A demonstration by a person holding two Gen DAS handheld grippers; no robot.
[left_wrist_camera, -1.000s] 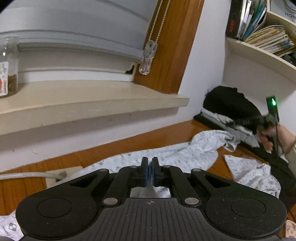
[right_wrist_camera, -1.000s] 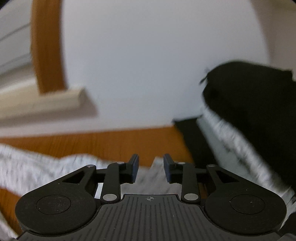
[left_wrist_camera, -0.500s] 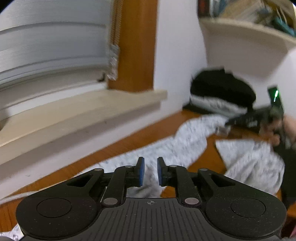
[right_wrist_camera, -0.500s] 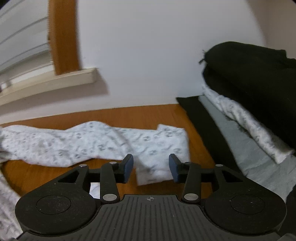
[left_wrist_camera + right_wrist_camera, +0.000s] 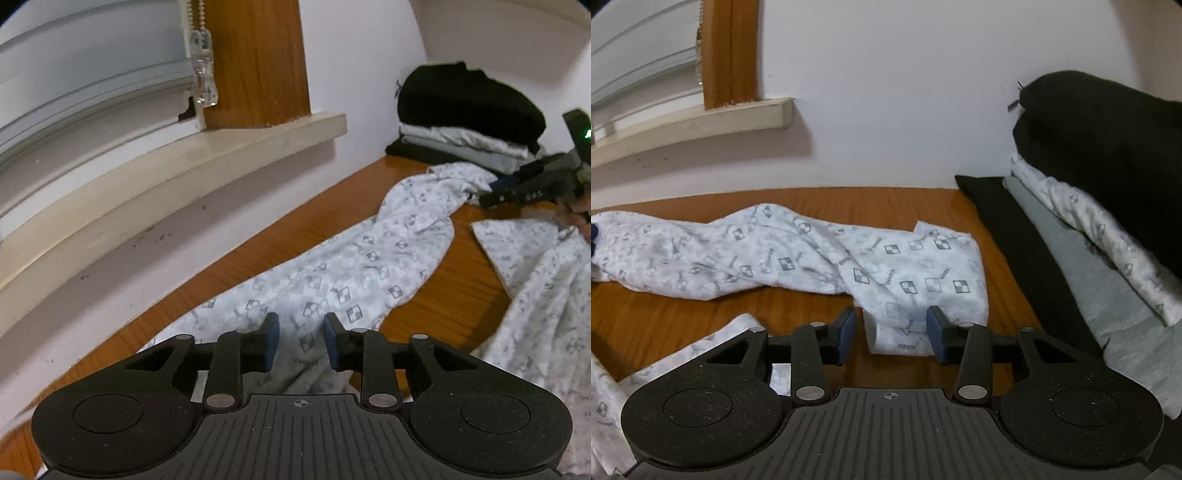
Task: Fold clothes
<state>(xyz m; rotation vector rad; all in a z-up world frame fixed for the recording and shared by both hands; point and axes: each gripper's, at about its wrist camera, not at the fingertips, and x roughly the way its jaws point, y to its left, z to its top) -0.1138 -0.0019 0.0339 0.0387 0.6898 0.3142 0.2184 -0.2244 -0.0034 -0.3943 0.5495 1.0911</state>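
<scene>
My left gripper [image 5: 301, 341] has its fingers spread, nothing between them, hovering over one end of the white patterned garment [image 5: 354, 273]. The garment lies stretched out in a long crumpled band on the wooden floor [image 5: 280, 236], running along the white wall [image 5: 155, 251] below the window sill [image 5: 207, 147]. From the left view I see my right gripper [image 5: 517, 186] at the far end of the band, close to the cloth there; can't tell from that view if it touches.

My right gripper [image 5: 891, 334] is also spread wide, fingers either side of the garment's [image 5: 798, 254] folded end, not pinching it. The cloth end sits in the gap between the pads. Another part of the same patterned cloth [image 5: 683, 354] lies lower left under the gripper body.

Just to the right is a stack of folded clothes [image 5: 1082, 236]: black piece at bottom, grey, patterned white, then a black bundle on top, against the wall.
</scene>
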